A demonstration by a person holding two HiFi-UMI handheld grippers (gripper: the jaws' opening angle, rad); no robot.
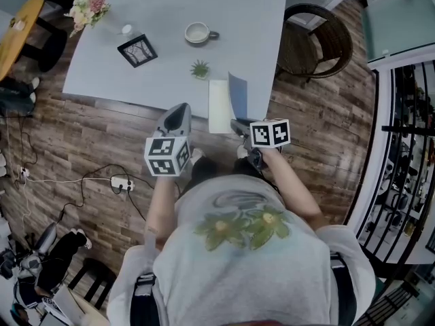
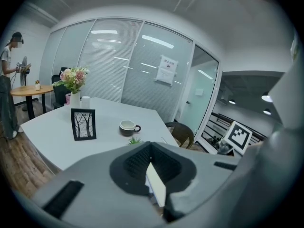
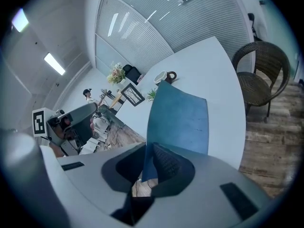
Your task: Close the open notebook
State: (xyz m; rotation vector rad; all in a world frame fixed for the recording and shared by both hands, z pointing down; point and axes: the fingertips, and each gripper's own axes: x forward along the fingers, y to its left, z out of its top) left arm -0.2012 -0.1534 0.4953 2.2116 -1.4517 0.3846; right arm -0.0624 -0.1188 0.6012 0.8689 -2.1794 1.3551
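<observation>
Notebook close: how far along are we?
Done: right gripper has its fingers clamped on the blue cover of the notebook, raised steeply off the white page. In hand: that cover, held up by the table's near edge. To do: bring the cover down onto the page; the notebook is not yet shut. Left gripper is beside it, apart from it.

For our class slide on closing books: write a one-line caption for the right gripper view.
Right claw pinches the notebook's raised blue cover over the pale table.
</observation>
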